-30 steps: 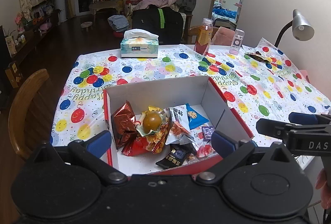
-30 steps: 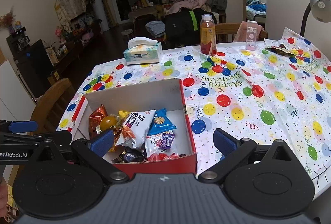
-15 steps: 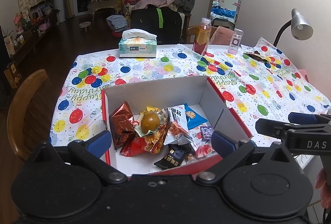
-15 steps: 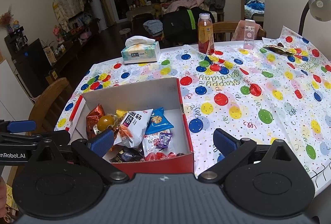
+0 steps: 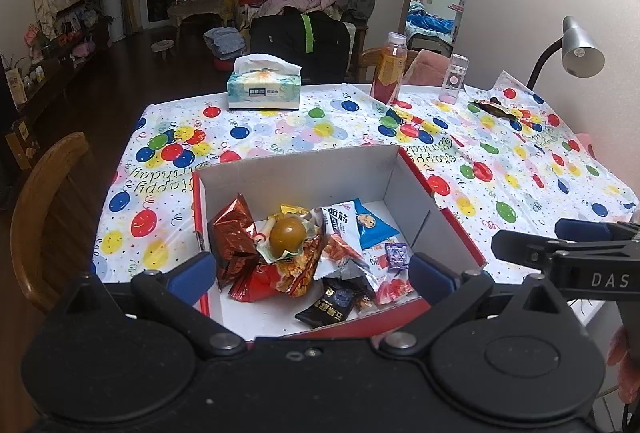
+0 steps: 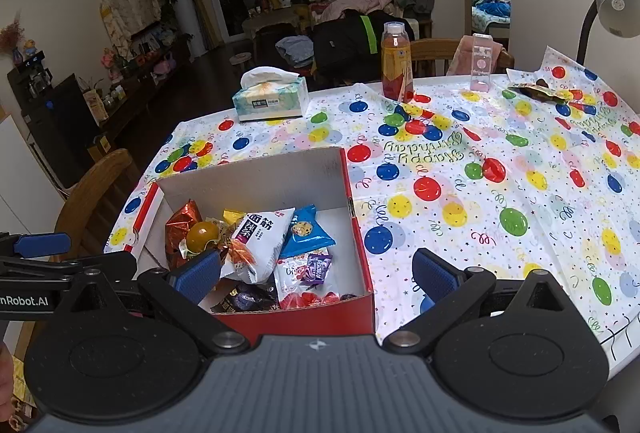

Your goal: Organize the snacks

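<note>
A red cardboard box (image 5: pixel 304 173) (image 6: pixel 260 173) with white inside walls sits near the table's front edge. It holds several snacks: a red foil bag (image 5: pixel 232 233), a brown egg-shaped snack (image 5: pixel 287 233) (image 6: pixel 202 233), a white packet (image 6: pixel 260 237), a blue cookie packet (image 5: pixel 370 223) (image 6: pixel 306 229), a purple candy (image 6: pixel 316 267) and a black packet (image 5: pixel 334 307). My left gripper (image 5: pixel 310 273) hangs open above the box's near side with nothing between its fingers. My right gripper (image 6: pixel 316 273) is open too, over the box's front right corner.
A tissue box (image 5: pixel 264 89), an orange drink bottle (image 5: pixel 390 71), a clear small bottle (image 5: pixel 454 77) and a dark wrapper (image 5: pixel 496 107) stand at the table's far side. A desk lamp (image 5: pixel 580 45) is at the right. A wooden chair (image 5: pixel 44 201) stands left.
Both grippers have drifted slightly back and up from the box. The snacks have not moved.
</note>
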Available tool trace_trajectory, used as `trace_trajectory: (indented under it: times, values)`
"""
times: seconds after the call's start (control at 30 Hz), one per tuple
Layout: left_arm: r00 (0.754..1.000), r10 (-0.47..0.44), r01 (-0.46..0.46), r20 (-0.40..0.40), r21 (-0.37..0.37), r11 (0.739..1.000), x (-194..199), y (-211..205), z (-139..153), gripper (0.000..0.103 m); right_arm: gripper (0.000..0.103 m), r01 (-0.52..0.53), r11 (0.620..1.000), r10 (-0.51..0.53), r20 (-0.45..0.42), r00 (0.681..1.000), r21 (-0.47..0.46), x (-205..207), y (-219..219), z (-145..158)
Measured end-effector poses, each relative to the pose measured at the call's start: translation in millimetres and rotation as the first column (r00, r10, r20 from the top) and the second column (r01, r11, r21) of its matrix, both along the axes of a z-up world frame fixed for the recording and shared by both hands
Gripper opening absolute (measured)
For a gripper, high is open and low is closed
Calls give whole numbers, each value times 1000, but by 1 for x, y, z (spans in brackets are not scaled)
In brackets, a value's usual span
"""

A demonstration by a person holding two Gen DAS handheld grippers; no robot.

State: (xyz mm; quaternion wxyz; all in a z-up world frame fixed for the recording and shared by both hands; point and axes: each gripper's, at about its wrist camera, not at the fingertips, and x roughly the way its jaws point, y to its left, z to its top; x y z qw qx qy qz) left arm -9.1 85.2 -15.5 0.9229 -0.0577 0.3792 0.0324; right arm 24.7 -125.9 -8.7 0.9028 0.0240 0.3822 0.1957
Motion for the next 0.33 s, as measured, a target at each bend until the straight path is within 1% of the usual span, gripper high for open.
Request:
trace_trajectory:
  times: [0.33]
  values:
    - [1000,-3,3,5,-10,1000,6,-6,-1,102,103,3,1000,-3,-2,1000,-7,3,-4,-2]
